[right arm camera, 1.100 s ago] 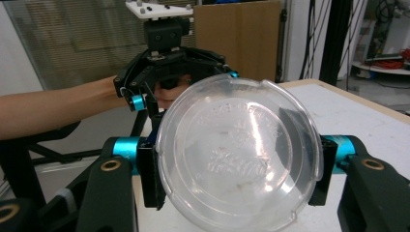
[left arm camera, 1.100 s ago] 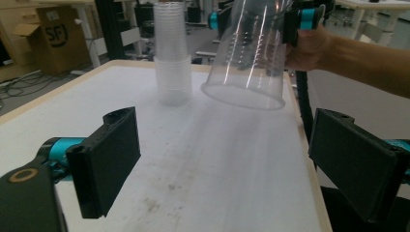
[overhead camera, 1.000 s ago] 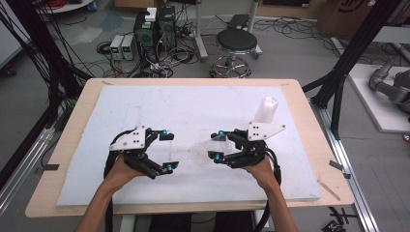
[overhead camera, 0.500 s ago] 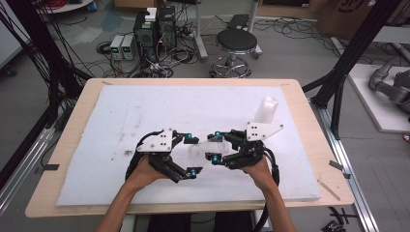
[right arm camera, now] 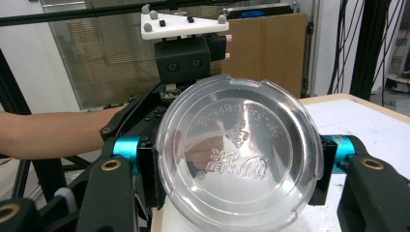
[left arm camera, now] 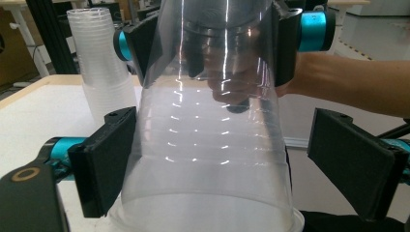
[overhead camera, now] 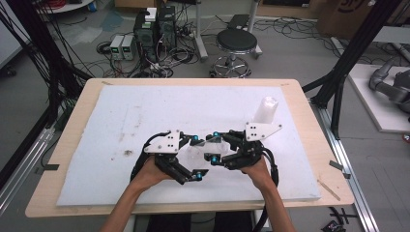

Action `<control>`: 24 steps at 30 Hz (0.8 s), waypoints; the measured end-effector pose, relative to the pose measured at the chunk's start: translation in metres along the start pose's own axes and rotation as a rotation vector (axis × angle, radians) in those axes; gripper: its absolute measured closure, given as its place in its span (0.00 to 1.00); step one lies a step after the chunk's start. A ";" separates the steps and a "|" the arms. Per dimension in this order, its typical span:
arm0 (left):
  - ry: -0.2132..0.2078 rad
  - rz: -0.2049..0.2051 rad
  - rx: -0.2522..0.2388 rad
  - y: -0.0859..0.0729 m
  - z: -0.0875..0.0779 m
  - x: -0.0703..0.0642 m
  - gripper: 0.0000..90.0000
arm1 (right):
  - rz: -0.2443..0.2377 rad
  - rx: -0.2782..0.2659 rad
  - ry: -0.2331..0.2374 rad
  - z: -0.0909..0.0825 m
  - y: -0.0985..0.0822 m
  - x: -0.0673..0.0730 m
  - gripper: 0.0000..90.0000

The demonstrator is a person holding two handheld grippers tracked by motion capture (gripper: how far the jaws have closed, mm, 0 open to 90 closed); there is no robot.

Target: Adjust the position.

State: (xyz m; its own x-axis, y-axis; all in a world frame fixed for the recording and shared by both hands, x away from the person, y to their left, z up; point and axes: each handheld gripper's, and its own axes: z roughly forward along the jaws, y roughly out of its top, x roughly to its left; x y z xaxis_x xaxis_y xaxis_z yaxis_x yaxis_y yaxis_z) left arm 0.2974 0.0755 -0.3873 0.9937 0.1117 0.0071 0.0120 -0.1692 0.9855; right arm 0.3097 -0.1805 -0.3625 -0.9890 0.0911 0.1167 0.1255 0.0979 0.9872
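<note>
At the lower centre of the high view, the right gripper (overhead camera: 212, 151) clamped a clear plastic cup (overhead camera: 203, 149) near its base, while the left gripper (overhead camera: 197, 157) stood wide around its rim end. Handover seemed underway; next, the left jaws needed to close squarely.

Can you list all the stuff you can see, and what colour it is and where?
clear plastic cup: 1, see-through, lying level between the two grippers, base held by the right one
stack of cups: 1, cloudy white, upright on the mat's far right
foam mat: 1, white, covering the table
table: 1, light wood
stool: 1, black seat, on the floor beyond the table
right gripper: 1, black with teal knobs, shut on the cup
left gripper: 1, black, jaws open around the cup's wide end
</note>
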 end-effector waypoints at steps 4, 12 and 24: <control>-0.005 0.003 -0.002 0.000 0.002 0.000 0.14 | 0.004 -0.002 0.005 0.001 0.000 0.000 0.46; 0.014 0.008 0.009 0.000 0.000 0.002 0.26 | 0.008 -0.005 0.015 0.002 -0.001 0.000 0.46; 0.019 0.005 0.022 -0.001 -0.002 0.003 0.38 | 0.008 0.001 0.017 0.003 -0.002 -0.001 0.46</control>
State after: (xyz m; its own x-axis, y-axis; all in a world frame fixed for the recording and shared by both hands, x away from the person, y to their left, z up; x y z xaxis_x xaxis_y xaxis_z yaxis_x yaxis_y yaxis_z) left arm 0.3006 0.0784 -0.3879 0.9915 0.1289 0.0154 0.0096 -0.1915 0.9814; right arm 0.3102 -0.1777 -0.3649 -0.9891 0.0752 0.1264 0.1335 0.0987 0.9861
